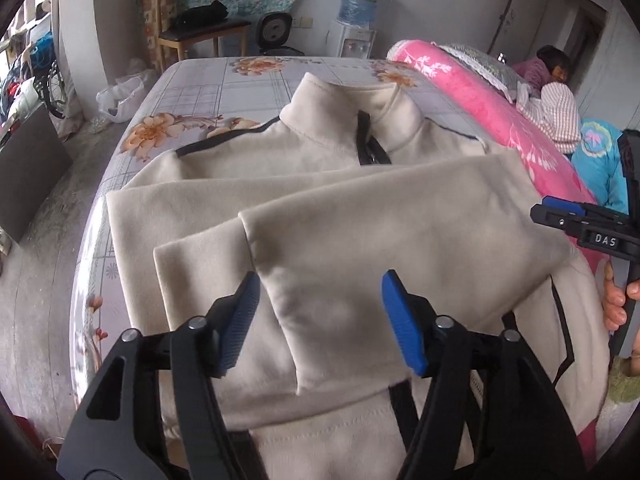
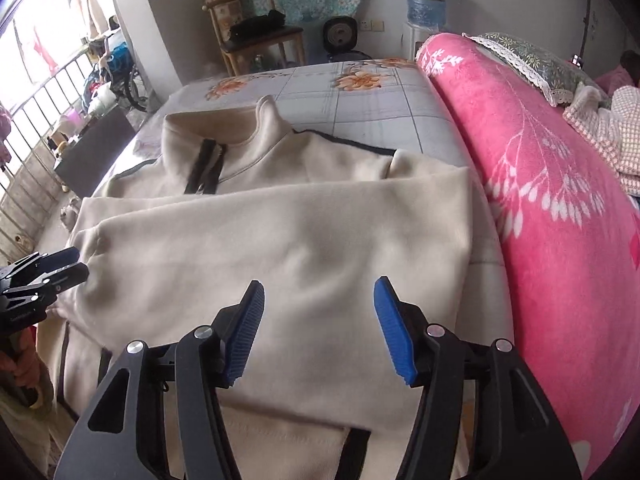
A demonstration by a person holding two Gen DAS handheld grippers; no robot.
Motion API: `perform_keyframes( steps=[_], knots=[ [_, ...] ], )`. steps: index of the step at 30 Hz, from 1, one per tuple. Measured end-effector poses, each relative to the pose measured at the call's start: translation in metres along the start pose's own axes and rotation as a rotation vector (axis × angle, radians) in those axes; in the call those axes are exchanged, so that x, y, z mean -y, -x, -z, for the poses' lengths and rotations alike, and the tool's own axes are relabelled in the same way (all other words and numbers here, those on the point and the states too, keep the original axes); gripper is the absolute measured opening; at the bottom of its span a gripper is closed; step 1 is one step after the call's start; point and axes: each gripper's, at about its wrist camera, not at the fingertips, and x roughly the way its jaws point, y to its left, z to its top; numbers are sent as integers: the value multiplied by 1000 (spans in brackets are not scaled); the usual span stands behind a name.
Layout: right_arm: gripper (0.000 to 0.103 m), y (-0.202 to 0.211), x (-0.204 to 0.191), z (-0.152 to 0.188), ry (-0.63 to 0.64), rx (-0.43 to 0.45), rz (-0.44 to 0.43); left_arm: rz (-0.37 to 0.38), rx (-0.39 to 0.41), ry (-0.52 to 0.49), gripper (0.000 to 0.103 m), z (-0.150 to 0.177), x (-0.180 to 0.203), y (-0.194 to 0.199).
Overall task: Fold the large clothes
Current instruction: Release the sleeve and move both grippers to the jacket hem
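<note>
Cream zip-neck jacket [image 1: 340, 216] lies flat on the bed, both sleeves folded across its chest.

It rests on the floral bedsheet [image 1: 192, 92] with its collar pointing away from me and a rolled pink blanket [image 2: 552, 208] just beside its right edge. My left gripper [image 1: 320, 316] hovers over the folded sleeves, jaws spread wide and holding nothing. My right gripper [image 2: 318, 322] hovers over the same sleeves, jaws likewise apart and empty. A wooden chair [image 1: 200, 28] and a water dispenser [image 1: 356, 36] stand beyond the foot of the bed.
</note>
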Motion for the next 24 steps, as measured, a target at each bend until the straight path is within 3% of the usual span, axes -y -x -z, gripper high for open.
perform_keyframes(
  steps=[3,6,9,12,14,20,24],
  knots=[
    [65,-11,-4,20,28,-47,54,-95,-80,-2,68,18,0,-15],
    [67,-14,-3,30,-2,-73,84,-156,-54,10,68,24,-1,-10],
    [68,21,-15,35,-2,-8,74,-142,0,49,69,28,-6,21],
    [79,53,-29,53,-6,28,51,-157,49,41,77,39,-4,54],
    [81,67,-40,71,0,27,32,-164,59,33,78,52,-1,72],
    [87,88,-67,132,-3,-13,41,-176,15,27,84,111,10,98],
    [88,89,-73,166,-17,-40,67,-197,-33,51,84,150,11,92]
  ],
)
